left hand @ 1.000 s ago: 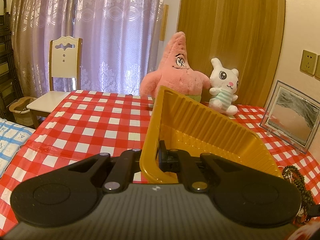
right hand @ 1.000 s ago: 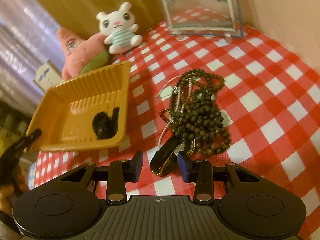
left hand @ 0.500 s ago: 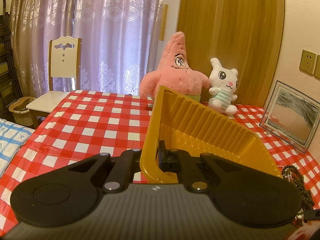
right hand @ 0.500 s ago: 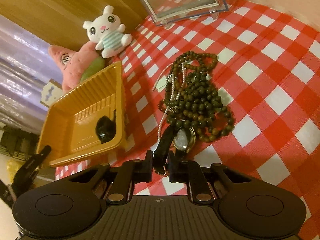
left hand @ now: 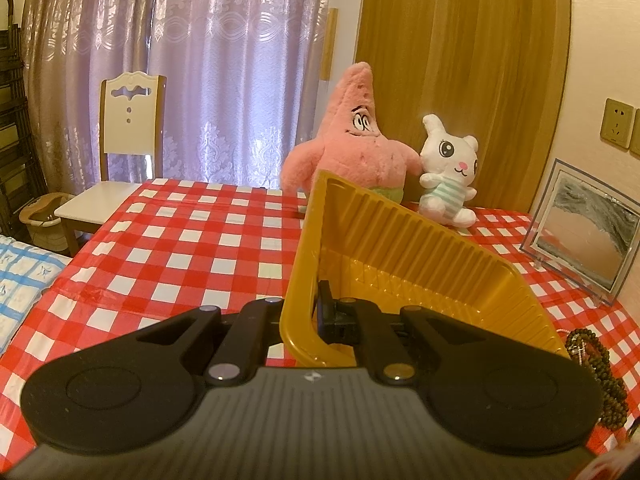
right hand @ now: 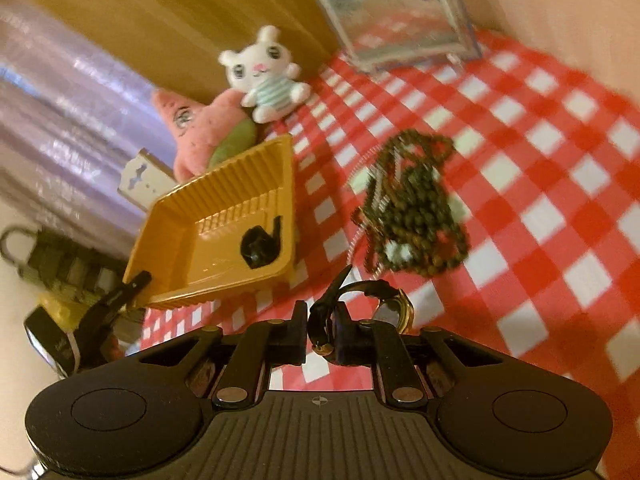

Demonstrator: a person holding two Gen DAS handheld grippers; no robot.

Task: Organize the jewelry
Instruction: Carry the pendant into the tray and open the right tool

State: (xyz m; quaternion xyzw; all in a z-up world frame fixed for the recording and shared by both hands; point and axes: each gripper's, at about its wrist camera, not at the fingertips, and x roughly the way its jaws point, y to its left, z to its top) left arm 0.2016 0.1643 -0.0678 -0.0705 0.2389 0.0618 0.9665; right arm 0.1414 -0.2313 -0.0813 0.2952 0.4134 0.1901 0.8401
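My right gripper (right hand: 320, 330) pinches the black strap of a gold watch (right hand: 390, 308) above the table (right hand: 540, 216); my left gripper (left hand: 306, 312) clamps the yellow tray (left hand: 404, 252) rim, tilting it.

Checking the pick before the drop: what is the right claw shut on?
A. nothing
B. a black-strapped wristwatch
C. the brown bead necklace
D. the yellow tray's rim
B: the right claw pinches the wristwatch by its black strap, lifted clear of the beads.
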